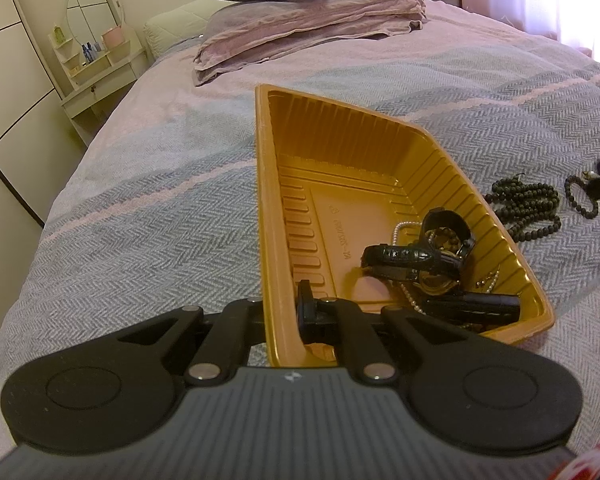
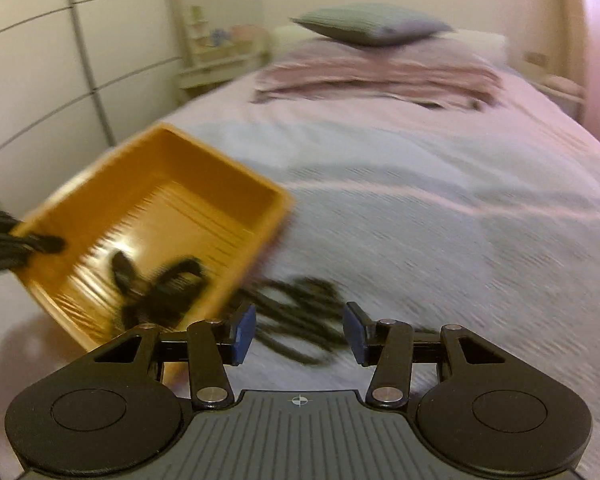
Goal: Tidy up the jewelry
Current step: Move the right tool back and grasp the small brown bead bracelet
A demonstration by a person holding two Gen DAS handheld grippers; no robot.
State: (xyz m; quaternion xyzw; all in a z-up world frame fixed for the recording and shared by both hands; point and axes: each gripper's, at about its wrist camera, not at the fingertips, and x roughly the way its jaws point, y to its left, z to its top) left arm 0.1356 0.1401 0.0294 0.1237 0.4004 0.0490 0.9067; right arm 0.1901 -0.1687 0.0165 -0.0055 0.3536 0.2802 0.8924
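Left claw is clamped on the gold tray's near wall, watches already inside; right claw hangs half-open, empty, over the bead strands on the bed beside the tray. Next we drop & pinch a strand w/o snagging, we'd say.

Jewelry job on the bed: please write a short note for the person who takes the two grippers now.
Left gripper: shut on the near wall of the gold tray, holding it on the bedspread.
Right gripper: open, nothing between the pads, pointing at the long bead necklace beside the tray.
Done: black-strap watches and a pearl strand lie in the tray.
Left: the long bead necklace and a small bead bracelet are on the bedspread, outside the tray. Likely next: pick up the necklace. The right wrist view is blurred.
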